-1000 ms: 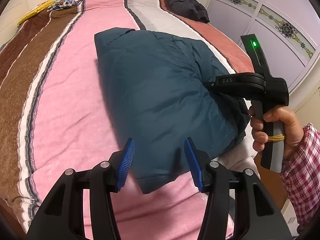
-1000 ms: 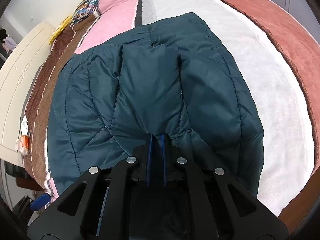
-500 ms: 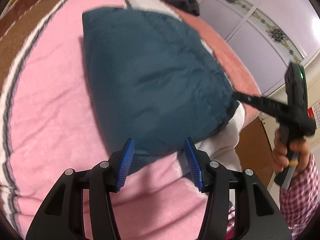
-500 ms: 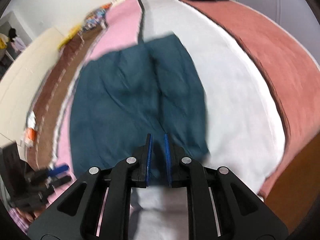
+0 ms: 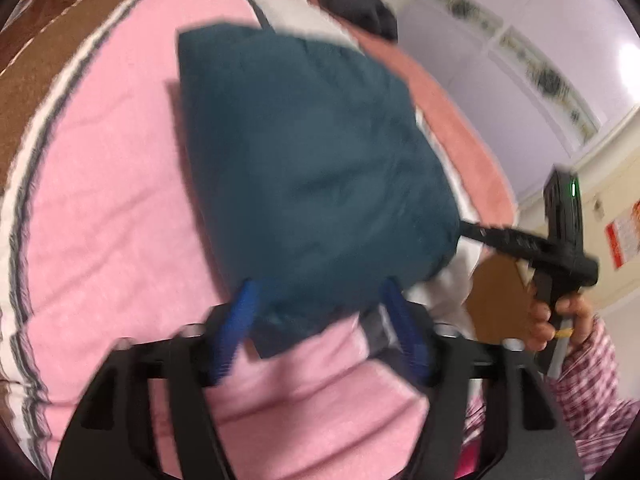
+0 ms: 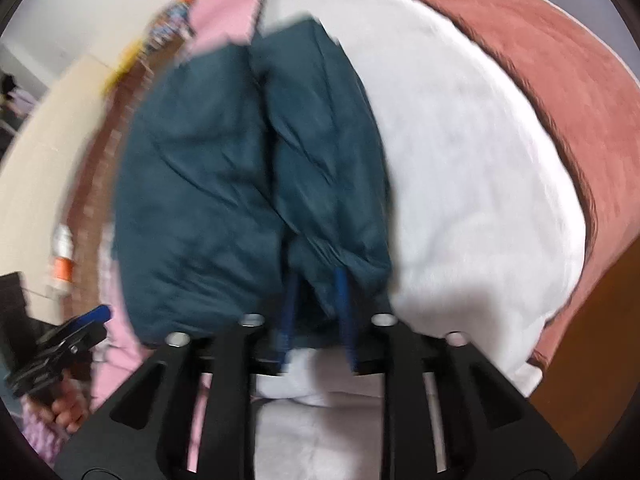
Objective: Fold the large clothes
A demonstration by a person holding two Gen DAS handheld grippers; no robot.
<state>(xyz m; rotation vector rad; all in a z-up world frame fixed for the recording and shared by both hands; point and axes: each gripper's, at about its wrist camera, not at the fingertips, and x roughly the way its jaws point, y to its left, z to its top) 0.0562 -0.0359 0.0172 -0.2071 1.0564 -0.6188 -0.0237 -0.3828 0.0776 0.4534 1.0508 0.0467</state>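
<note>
I'm working from the left side of the bed (image 5: 100, 208): pink and brown striped blanket, with the folded dark teal jacket (image 5: 312, 168) lying across the pink and white stripes near the bed's near edge.

My left gripper (image 5: 320, 316) is spread wide, holding nothing. Its blue fingers (image 5: 240, 320) are straddling the jacket's near corner, fabric sitting between them but not pinched. View is motion-blurred, so I can't tell whether the pads are touching cloth.

My right gripper (image 6: 316, 312) is at the jacket's near hem, right side, over the white stripe. The jaws are standing narrowly apart with a bunched fold of jacket (image 6: 248, 184) between the blue pads. Looks like they're pinching it, but the blur is heavy, so I can't tell whether it's a firm grip or loosening.

Judgement: jacket is already folded into a compact block; I'm lining up both grippers on the near edge for another fold or a tidy-up.

How to do it well:
- get the left fingers deeper over the corner before closing, catching all layers, not just the top shell
- match the right side: same depth, same layers
- lift both ends together and level, since puffy fabric is slippery and springs open
- carry the hem over, lay it down and press before letting go

Far right: another dark garment (image 5: 352, 4) near the wardrobe (image 5: 520, 52), well apart, not in play.
</note>
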